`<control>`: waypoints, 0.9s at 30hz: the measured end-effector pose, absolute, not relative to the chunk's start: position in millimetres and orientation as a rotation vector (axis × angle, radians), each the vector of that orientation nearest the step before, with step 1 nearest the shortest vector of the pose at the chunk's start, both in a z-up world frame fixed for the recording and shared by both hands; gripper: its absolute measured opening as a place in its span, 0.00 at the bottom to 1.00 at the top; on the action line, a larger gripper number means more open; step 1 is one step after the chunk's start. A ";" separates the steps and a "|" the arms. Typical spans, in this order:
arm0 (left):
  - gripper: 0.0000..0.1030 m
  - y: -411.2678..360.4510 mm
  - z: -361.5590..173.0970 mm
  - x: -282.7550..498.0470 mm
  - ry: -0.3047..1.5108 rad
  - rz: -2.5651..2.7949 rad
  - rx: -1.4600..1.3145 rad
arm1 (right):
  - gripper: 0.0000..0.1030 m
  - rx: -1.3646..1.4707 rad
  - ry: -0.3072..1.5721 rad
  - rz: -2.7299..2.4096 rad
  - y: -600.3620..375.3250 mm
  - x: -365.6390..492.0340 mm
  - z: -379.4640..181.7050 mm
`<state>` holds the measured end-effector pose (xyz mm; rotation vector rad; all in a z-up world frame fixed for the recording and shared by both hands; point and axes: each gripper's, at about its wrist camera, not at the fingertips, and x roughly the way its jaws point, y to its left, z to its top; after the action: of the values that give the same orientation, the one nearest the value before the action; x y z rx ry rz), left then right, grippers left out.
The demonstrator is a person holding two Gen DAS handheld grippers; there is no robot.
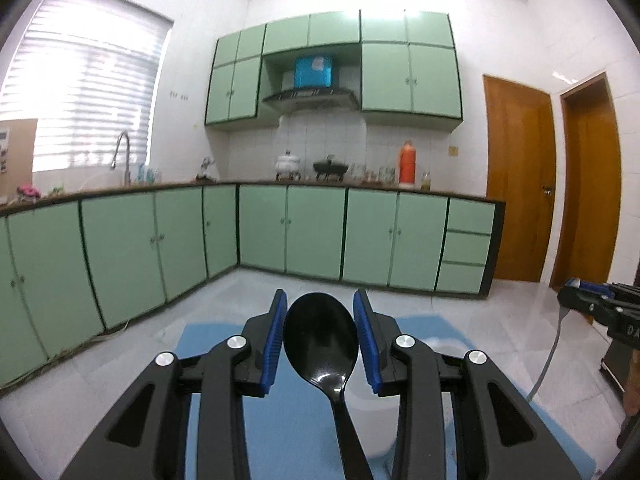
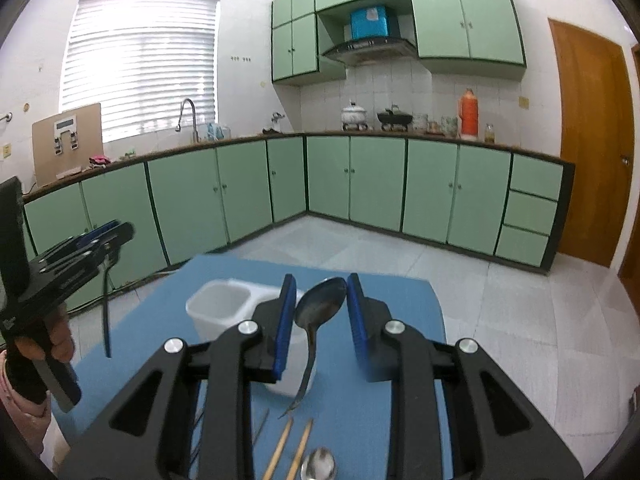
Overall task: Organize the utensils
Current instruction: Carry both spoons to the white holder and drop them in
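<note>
A blue-topped desk (image 2: 392,360) carries a white translucent plastic container with two compartments (image 2: 224,304), two light wooden chopsticks (image 2: 280,448) lying side by side near the front edge, and a shiny metal spoon (image 2: 319,465) just beside them. Above the desk, the left gripper (image 1: 320,338) is clamped on the bowl of a glossy black plastic spoon (image 1: 320,332), handle hanging down. The right gripper (image 2: 321,312) is clamped on a dark metal spoon (image 2: 320,304), its handle drooping in front of the container.

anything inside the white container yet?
The near compartment of the white container looks empty. The right gripper and its metal spoon cover the other compartment, so that part cannot be seen.
</note>
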<state>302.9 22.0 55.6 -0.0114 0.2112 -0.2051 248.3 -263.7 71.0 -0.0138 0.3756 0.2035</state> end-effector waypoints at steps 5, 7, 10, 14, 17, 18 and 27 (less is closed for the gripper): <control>0.33 -0.2 70.5 333.7 0.145 -0.210 0.010 | 0.24 -0.019 0.318 0.203 -258.4 272.5 95.9; 0.33 -8.0 70.5 346.7 0.125 -0.205 0.018 | 0.24 -0.017 0.306 0.203 -256.4 284.5 101.6; 0.33 -17.9 63.3 366.1 0.099 -0.191 0.033 | 0.24 -0.014 0.297 0.189 -251.6 308.7 101.6; 0.33 -27.4 45.8 388.1 0.117 -0.192 0.031 | 0.24 -0.019 0.325 0.178 -244.9 340.2 86.8; 0.33 -30.2 30.1 397.1 0.143 -0.199 0.033 | 0.24 -0.027 0.372 0.171 -239.4 356.8 64.4; 0.33 -29.5 26.5 399.6 0.152 -0.202 0.031 | 0.24 -0.025 0.393 0.176 -238.8 361.2 55.3; 0.33 -23.4 -9.1 404.4 0.251 -0.221 0.026 | 0.24 -0.008 0.502 0.211 -225.8 368.1 3.4</control>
<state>404.4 -23.4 -9.1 0.0260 0.2511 -0.2205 368.1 -225.8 3.4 -0.0081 0.5021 0.2114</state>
